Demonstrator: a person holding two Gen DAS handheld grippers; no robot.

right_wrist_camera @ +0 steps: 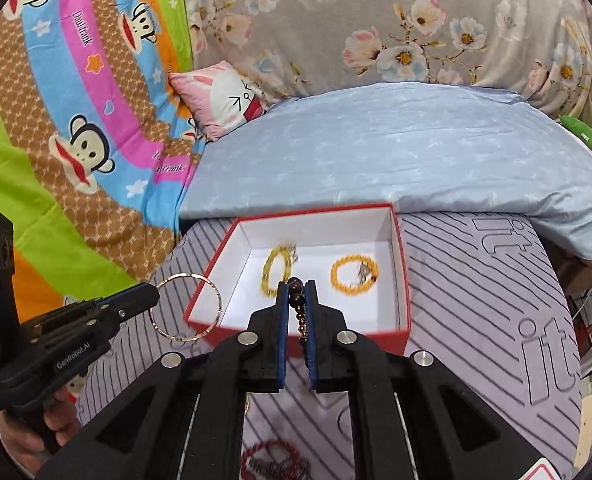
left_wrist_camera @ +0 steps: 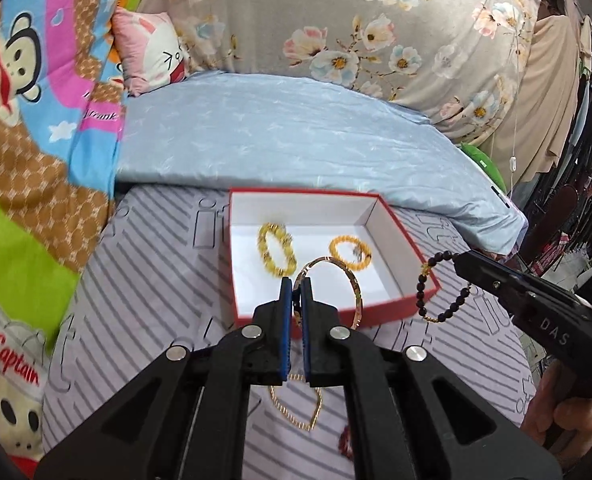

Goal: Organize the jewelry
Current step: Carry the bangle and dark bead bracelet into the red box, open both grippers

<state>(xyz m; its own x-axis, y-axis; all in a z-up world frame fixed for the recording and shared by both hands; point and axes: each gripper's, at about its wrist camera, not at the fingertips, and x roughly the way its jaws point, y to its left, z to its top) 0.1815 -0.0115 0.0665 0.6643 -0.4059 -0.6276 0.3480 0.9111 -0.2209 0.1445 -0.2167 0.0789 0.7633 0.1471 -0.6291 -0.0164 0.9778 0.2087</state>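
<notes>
While both pieces hang clear of the bed, we should settle which one goes into the red box first. Our left claw is clenched on the rim of a gold bangle, which stands up from the fingers over the near wall of the box. Our right claw is clenched on a dark bead bracelet; in the left view that bracelet dangles just outside the box's right corner.

Two yellow bead bracelets already lie on the white floor of the box: one toward the left, one toward the right. We judge the open patch near the front wall is the best landing spot, so nothing stacks or tangles.

We would carry each piece fully over the wall before lowering it, since the bangle looks likely to catch on the rim and tip the light box. The bangle is rigid and may roll, so we set it low and flat before opening. The bead bracelet is limp; we let its hanging loop touch down first, then release.

A thin gold chain and a red bead bracelet lie on the striped sheet nearer to us, waiting.
</notes>
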